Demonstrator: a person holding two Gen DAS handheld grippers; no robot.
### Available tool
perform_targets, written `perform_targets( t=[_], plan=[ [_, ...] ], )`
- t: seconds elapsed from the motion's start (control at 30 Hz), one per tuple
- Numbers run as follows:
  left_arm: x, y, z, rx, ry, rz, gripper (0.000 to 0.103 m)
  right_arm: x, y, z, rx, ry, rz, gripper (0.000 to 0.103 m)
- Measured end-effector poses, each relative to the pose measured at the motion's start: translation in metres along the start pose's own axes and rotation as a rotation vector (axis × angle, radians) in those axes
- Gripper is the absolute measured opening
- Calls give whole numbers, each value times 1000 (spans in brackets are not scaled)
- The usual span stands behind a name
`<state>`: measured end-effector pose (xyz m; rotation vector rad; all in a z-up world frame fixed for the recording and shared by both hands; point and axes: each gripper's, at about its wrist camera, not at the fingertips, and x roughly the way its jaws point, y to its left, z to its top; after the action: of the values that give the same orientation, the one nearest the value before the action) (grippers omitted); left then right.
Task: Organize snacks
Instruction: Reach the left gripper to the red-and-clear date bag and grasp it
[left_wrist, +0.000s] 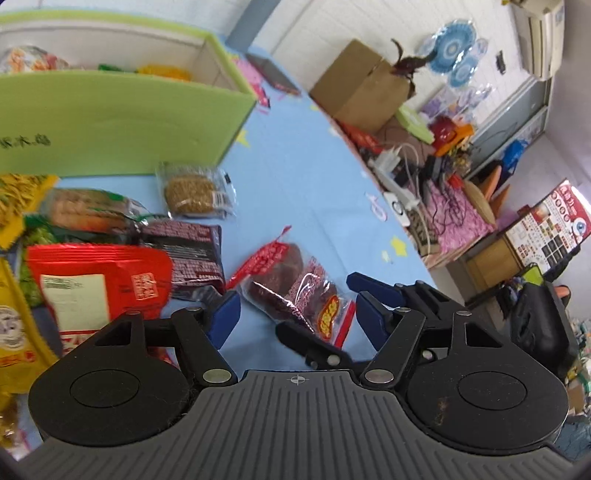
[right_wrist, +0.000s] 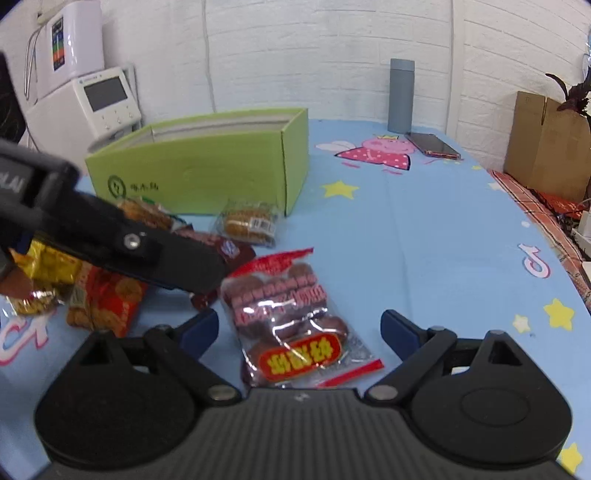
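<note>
A clear packet of dark red sweets (left_wrist: 291, 291) (right_wrist: 291, 317) with a red and yellow label lies flat on the blue tablecloth. My left gripper (left_wrist: 297, 315) is open, its blue pads on either side of the packet and clear of it. My right gripper (right_wrist: 299, 328) is open wider and straddles the same packet's near end without touching it. One of the right gripper's fingers (left_wrist: 369, 286) shows beside the packet in the left wrist view. The left gripper's black finger (right_wrist: 177, 262) crosses the right wrist view from the left. The green cardboard box (left_wrist: 110, 122) (right_wrist: 207, 166) stands open behind.
More snacks lie left of the packet: a red bag (left_wrist: 99, 284), a maroon packet (left_wrist: 188, 254), a clear biscuit pack (right_wrist: 251, 221) and yellow packs (right_wrist: 48, 273). A phone (right_wrist: 432, 146) and grey bottle (right_wrist: 401, 96) sit at the back. A brown carton (right_wrist: 543, 144) stands past the table's right edge.
</note>
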<state>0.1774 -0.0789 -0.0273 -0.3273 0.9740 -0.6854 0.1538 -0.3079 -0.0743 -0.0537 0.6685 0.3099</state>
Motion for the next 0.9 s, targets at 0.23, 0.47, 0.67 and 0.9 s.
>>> perform_targets(
  t=[0.23, 0.47, 0.67, 0.9],
  plan=[
    [22, -8, 11, 39, 4, 96, 43, 15, 10, -2, -53, 24, 49, 93],
    [16, -9, -12, 80, 29, 96, 16, -6, 43, -15, -78, -8, 70, 94],
    [-17, -12, -60, 80, 32, 88, 19, -37, 63, -33, -42, -35, 101, 94],
    [-33, -8, -86, 27, 37, 75, 28, -55, 83, -55, -62, -23, 98, 93]
  ],
)
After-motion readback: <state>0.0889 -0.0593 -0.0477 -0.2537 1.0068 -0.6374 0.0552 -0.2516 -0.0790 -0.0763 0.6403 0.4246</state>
